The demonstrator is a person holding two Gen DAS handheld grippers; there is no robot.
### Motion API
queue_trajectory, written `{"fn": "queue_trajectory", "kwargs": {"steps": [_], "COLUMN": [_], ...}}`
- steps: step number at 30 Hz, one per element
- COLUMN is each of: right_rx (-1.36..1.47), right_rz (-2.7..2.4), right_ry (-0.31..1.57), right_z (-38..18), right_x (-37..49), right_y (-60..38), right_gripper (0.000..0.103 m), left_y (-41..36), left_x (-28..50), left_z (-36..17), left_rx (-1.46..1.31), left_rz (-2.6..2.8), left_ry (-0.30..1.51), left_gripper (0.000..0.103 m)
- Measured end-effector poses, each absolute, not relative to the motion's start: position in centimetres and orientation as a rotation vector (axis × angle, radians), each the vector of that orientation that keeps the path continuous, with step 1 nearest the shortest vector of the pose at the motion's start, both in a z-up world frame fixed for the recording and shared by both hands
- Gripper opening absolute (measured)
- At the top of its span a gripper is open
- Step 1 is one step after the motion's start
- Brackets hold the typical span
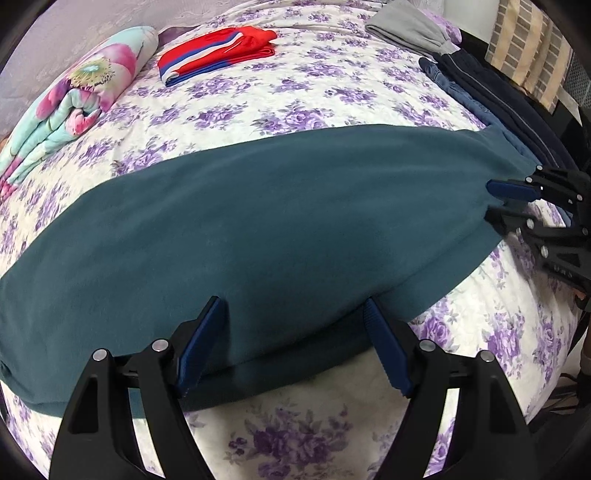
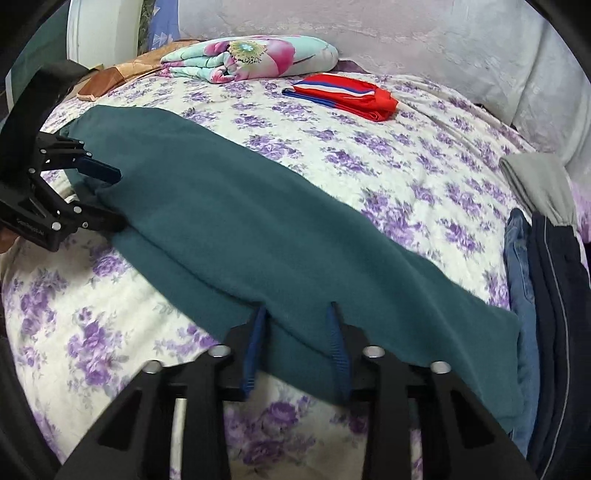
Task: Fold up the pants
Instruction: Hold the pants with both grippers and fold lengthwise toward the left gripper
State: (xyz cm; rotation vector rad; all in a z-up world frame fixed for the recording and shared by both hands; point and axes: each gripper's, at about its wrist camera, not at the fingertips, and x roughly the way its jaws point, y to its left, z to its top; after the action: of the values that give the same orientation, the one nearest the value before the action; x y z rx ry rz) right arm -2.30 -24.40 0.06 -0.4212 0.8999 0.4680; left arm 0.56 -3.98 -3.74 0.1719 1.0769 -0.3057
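Observation:
Teal pants (image 1: pixel 258 221) lie folded lengthwise as a long band across the floral bedspread (image 1: pixel 314 96); they also show in the right wrist view (image 2: pixel 240 229). My left gripper (image 1: pixel 295 306) is open, its blue pads astride the near edge of the pants at one end. My right gripper (image 2: pixel 297 314) is open too, its fingers astride the near edge at the other end. Each gripper shows in the other's view: the right one (image 1: pixel 495 201) at the far right, the left one (image 2: pixel 110 199) at the far left, both at the cloth's edge.
A folded red, white and blue garment (image 1: pixel 218 55) and a rolled floral quilt (image 1: pixel 74 92) lie at the far side of the bed. Grey (image 1: pixel 410 26), denim (image 1: pixel 458 92) and dark navy (image 2: pixel 557 295) clothes are stacked along the right edge.

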Motion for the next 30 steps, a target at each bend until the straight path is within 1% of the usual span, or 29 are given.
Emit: {"fn": "queue_trajectory", "kwargs": {"steps": [1,3,8,10,12,14,15,19,22,24,27,30], "right_rx": [-0.409,-0.373,-0.267,-0.281,-0.316,-0.312,-0.298,-0.157,-0.123,-0.138,-0.244,-0.353], "right_rz": [0.468,0.478,0.571,0.593,0.555,0.534,0.545,0.571,0.575,0.622,0.697,0.735], "right_ry": [0.900,0.874,0.847,0.866,0.906,0.955,0.974,0.915,0.876,0.877,0.865,0.857], "right_z": [0.2,0.8,3.4,3.1,1.4,0.1,-0.2,2.0,3.1,3.1,2.6,2.0], "right_x": [-2.2,-2.2,-4.1,-5.0,-4.8,-4.3,-4.2,-4.2,-4.5,-4.4,-4.8,-4.7], "right_y": [-24.5,-24.8,-26.5,-26.6,-26.3,-26.3,-26.3,-28.5,-28.6,-27.3,-23.6,-20.4], "right_gripper": [0.004,0.002,0.002,0.002,0.002,0.006,0.013,0.018,0.021,0.022,0.031,0.031], "left_y": [-3.9,-3.7,-3.0,-2.7,-2.6,-2.5,-2.3,-1.6,-1.2,-0.8,-0.2,0.6], "left_x": [0.7,0.7,0.2,-0.1,-0.1,0.1,0.3,0.2,-0.1,-0.2,-0.7,-1.2], "left_z": [-3.7,-3.6,-2.8,-2.3,-2.2,-2.5,-2.7,-2.4,-2.2,-2.2,-2.2,-2.5], "left_rx": [0.164,0.147,0.113,0.100,0.086,0.066,0.059,0.032,0.058,0.063,0.091,0.120], "left_rz": [-0.308,-0.313,-0.349,-0.373,-0.389,-0.408,-0.399,-0.387,-0.363,-0.356,-0.338,-0.319], "left_ry": [1.079,1.081,1.072,1.061,1.063,1.081,1.096,1.094,1.080,1.085,1.082,1.087], "left_gripper": [0.075,0.075,0.075,0.075,0.075,0.075,0.075,0.075,0.075,0.075,0.075,0.075]}}
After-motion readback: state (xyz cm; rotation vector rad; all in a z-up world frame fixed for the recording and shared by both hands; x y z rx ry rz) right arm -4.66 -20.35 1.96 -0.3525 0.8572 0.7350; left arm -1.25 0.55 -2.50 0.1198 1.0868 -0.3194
